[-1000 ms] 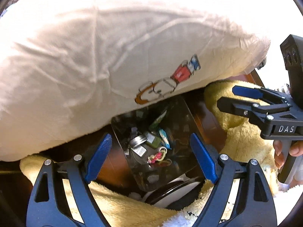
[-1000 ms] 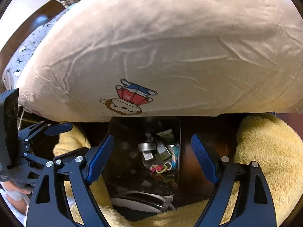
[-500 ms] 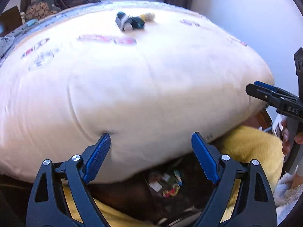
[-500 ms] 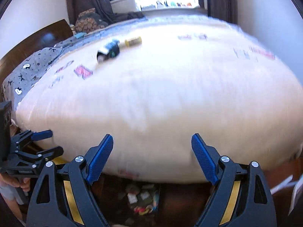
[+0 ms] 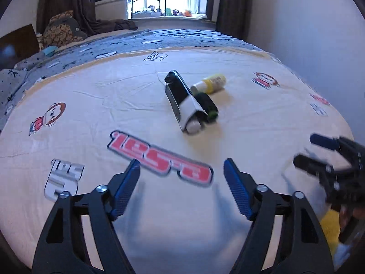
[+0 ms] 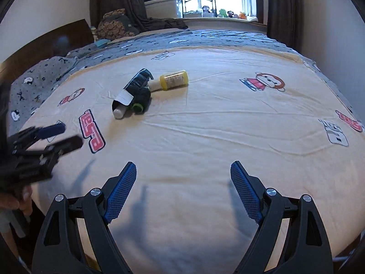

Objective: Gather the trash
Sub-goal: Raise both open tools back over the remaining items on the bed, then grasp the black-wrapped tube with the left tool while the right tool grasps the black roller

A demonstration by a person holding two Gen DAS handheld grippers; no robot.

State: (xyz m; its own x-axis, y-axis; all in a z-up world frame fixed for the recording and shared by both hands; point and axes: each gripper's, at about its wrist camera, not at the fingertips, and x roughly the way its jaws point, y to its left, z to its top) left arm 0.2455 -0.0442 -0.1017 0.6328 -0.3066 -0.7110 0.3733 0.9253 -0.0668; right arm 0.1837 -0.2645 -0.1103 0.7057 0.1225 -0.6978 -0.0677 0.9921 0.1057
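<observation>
Left gripper [image 5: 181, 188] and right gripper [image 6: 183, 190] held wide apart, nothing gripped — black carton [image 5: 181, 100], yellow bottle [image 5: 211, 82] lying on quilt [image 5: 251, 118].

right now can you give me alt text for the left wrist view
Open left gripper hovers over a cream cartoon-print bedspread, facing three pieces of trash: a black-and-white carton, a dark green-capped bottle and a yellow bottle. The right gripper shows blurred at right.
</observation>
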